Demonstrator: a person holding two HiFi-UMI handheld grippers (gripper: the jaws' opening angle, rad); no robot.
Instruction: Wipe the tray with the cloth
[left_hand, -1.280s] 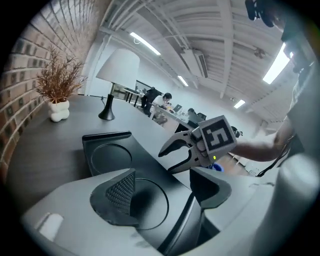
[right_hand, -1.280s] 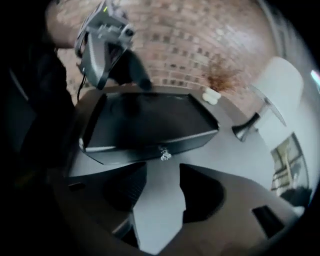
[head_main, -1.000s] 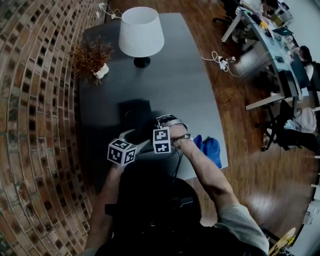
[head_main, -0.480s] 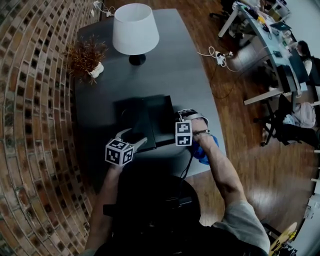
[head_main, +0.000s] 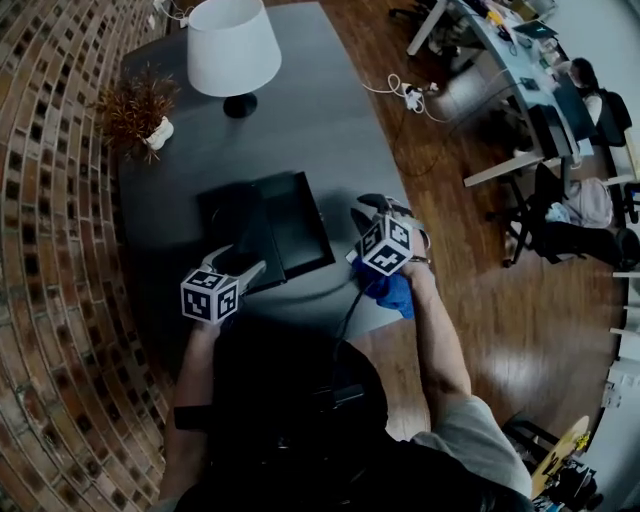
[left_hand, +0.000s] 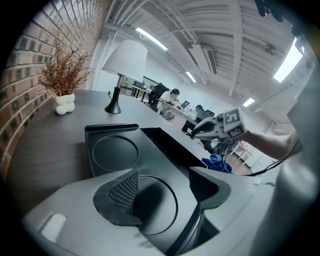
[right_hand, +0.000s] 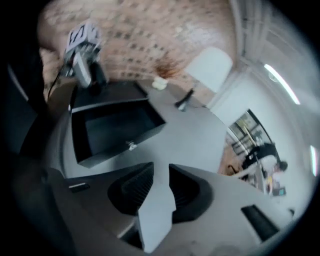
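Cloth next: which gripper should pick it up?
Right. The right gripper hangs just over the blue cloth at the table's edge, and its empty jaws have just been opening. The left gripper sits at the tray's left corner, jaws apart, with the tray between it and the cloth.

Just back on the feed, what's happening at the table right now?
Someone is working with two handheld grippers. The left gripper hovers over the near end of the black tray, jaws apart after just closing a little, gripping nothing. The right gripper hangs right of the tray, over the blue cloth at the edge of the table. Its jaws have just been opening slightly, with nothing between them. No wiping yet.
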